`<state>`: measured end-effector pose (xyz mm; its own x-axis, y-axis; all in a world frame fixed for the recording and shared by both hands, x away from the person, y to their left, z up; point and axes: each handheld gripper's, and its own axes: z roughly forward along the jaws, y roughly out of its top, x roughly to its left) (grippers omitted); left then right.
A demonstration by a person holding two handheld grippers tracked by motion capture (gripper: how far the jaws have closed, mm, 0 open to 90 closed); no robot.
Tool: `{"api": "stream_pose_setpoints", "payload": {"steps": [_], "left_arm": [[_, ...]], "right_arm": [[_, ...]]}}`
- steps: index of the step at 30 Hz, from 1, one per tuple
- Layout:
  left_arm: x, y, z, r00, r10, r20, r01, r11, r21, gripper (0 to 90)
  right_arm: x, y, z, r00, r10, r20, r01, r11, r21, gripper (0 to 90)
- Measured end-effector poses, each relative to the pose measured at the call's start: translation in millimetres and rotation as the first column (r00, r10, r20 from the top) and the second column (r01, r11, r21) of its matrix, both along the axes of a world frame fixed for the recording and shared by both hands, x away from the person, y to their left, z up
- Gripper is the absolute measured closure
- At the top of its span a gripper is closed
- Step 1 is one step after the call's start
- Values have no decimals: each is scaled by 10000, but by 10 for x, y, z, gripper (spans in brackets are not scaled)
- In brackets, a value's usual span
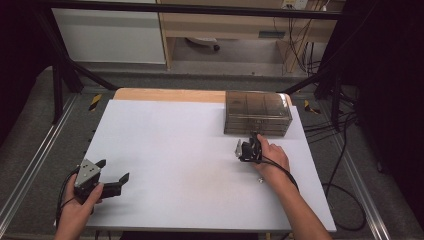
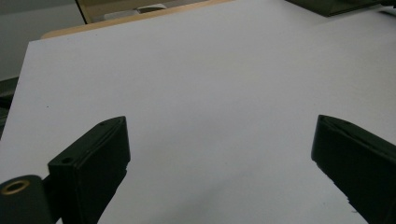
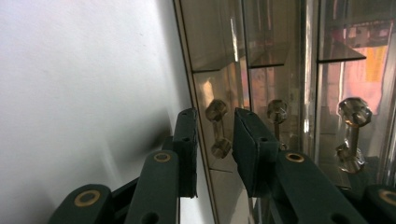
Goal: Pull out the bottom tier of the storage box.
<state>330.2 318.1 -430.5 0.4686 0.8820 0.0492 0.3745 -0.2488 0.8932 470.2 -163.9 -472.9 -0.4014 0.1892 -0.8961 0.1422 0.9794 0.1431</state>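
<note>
Evidently a drawer of the smoky transparent drawer box (image 1: 258,114) is about to be pulled open, and everything is arranged around that box. It is set at the far right corner of the white table (image 1: 180,165), with its drawer fronts turned toward the person so that the knobs can be reached from the near side. The right gripper (image 1: 248,148) is held directly in front of the box, at its lowest row, turned on its side so that the jaws bracket the drawer's knob. In the right gripper view the faceted knob (image 3: 217,128) is seen between the two jaws, which are brought in close on either side of it; a thin gap seems to remain, so the knob is judged to be bracketed but not yet pinched, though contact cannot be ruled out. Two further knobs (image 3: 353,133) are seen on the neighbouring drawer fronts, untouched. The left gripper (image 1: 111,176) is kept well away from the box, at the near left edge of the table, presumably parked so that it does not interfere; its jaws are spread wide over bare white surface with nothing between them. A squeeze on the knob and a straight pull away from the box appear to be what is called for next.
</note>
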Motion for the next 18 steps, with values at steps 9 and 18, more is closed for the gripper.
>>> {"api": "stream_pose_setpoints", "payload": {"steps": [9, 18], "left_arm": [[-2, -14, 0, 10000, -55, -10, 55, 10000, 47, 45], [-5, -18, -1, 10000, -71, -12, 71, 10000, 67, 45]], "right_arm": [[52, 0, -73, 9997, 40, 228, -33, 9996, -284, 709], [96, 4, -131, 9993, -69, 362, 83, 9992, -391, 715]]}}
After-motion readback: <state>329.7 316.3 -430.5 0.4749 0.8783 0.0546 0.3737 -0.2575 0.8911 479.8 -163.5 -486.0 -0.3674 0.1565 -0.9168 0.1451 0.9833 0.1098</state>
